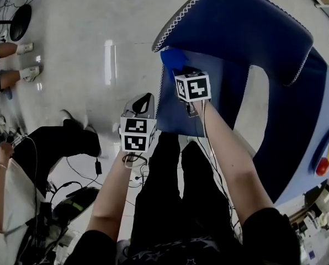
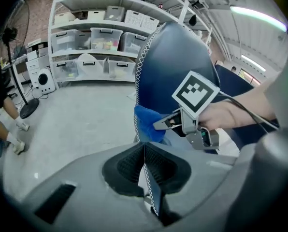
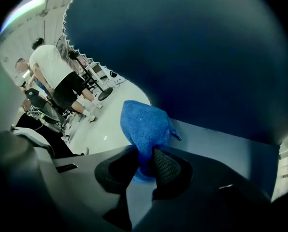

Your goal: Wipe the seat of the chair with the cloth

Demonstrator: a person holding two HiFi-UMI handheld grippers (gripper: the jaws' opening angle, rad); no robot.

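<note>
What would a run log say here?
left gripper: shut on dark blue padded chair's seat edge | right gripper: shut on blue fluffy cloth

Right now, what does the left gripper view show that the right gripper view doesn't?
Only the left gripper view: the shelves of storage bins, the right gripper seen from outside with its marker cube, and the left gripper shut on the white-stitched edge of the chair.
Only the right gripper view: the right gripper's own jaws clamped on the cloth, and people standing off to the left.
Both: the blue cloth, the dark blue chair back and the pale floor.
</note>
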